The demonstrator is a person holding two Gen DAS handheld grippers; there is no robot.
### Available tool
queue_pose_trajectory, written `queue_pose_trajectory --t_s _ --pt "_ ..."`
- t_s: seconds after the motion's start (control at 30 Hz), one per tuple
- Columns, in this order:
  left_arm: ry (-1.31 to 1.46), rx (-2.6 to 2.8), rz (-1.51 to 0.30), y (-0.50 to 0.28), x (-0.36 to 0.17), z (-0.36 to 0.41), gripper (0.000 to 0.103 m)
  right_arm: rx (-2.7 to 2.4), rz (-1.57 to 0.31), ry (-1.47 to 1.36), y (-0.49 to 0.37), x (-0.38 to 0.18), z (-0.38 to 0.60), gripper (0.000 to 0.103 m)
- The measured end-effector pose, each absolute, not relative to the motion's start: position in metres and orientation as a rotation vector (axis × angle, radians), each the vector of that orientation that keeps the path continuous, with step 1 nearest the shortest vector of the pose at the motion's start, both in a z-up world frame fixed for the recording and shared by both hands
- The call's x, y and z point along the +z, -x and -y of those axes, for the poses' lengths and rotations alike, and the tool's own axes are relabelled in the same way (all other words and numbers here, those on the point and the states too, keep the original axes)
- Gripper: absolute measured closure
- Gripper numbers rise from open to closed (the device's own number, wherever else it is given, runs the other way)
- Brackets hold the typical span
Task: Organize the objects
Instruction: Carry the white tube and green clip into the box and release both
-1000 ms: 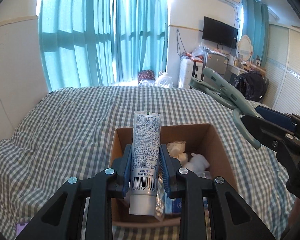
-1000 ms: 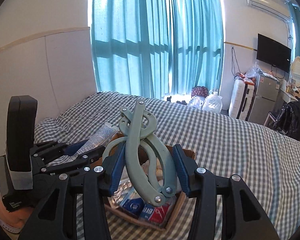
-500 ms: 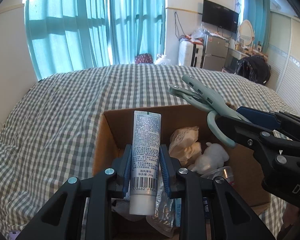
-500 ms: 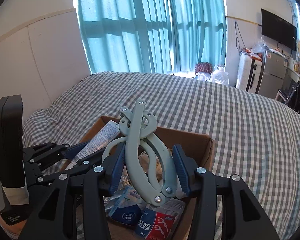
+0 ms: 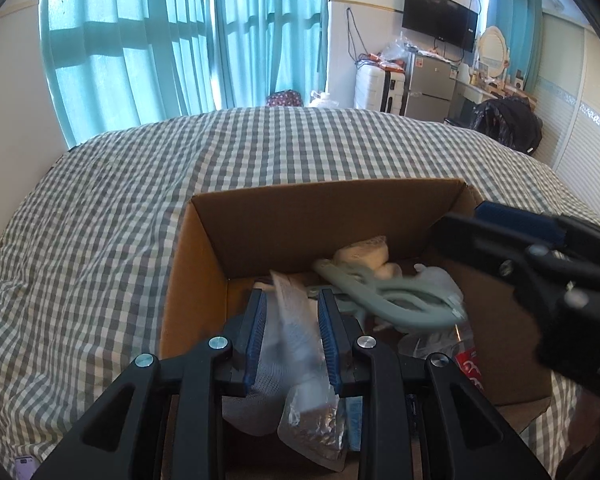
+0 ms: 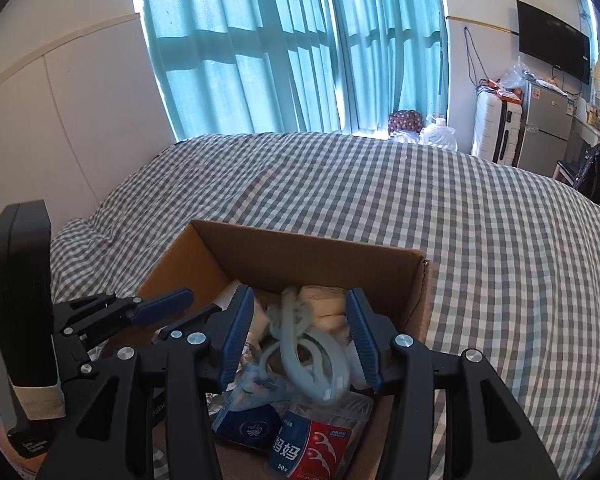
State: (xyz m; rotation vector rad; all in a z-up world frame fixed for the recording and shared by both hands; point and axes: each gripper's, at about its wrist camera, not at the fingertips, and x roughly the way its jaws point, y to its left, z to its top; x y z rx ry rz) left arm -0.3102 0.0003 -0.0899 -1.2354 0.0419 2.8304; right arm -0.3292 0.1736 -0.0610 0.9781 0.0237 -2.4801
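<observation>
An open cardboard box (image 5: 324, 208) (image 6: 300, 246) sits on the checked bed. My left gripper (image 5: 292, 312) is open over the box's near side; a blurred white toothpaste tube (image 5: 296, 344) drops free between its fingers. My right gripper (image 6: 300, 332) is open over the box; the pale green plastic tongs (image 6: 300, 344) (image 5: 388, 292) fall free below it, blurred, among the contents. The right gripper also shows in the left wrist view (image 5: 540, 248), and the left gripper in the right wrist view (image 6: 140, 312).
The box holds a blue packet (image 6: 248, 420), a red and blue floss pick pack (image 6: 316, 444), pale soft items (image 6: 324, 304) and a foil pouch (image 5: 312, 424). The checked bedspread (image 5: 100, 240) surrounds the box. Curtains, a fridge (image 5: 428, 84) and a TV stand beyond the bed.
Both grippers lowered over the box and opened. The toothpaste tube left the left gripper and the green tongs left the right gripper; both are falling into the box.
</observation>
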Motion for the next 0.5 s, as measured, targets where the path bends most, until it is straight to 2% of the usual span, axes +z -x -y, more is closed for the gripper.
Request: queue_pose_trajectory --t_s 0.07,0.13,0.2,0.3,0.43,0.5 --pt "1.242 2.834 -0.041 0.309 -0.091 0.0 0.074 -2.491 -0.025 -0.975 0.329 -0.058 -0.175 0.055" --pt "1.249 2.834 -0.045 0.309 -0.09 0.001 0.068 -2.504 -0.025 -0.973 0.328 -0.054 -0.177 0.054" --pt "1.241 2.855 -0.046 0.305 -0.086 0.001 0.043 -2.517 -0.022 -0.965 0.326 -0.049 -0.179 0.048" --pt "1.195 2.882 -0.029 0.297 -0.076 0.004 0.039 -2.537 -0.021 -0.941 0.319 -0.039 -0.183 0.044" --pt "1.156 2.926 -0.051 0.285 -0.055 0.005 0.028 -2.566 -0.021 -0.905 0.304 -0.021 -0.192 0.04" --pt "1.111 2.952 -0.057 0.276 -0.041 0.006 0.023 -2.585 -0.021 -0.879 0.294 -0.01 -0.199 0.034"
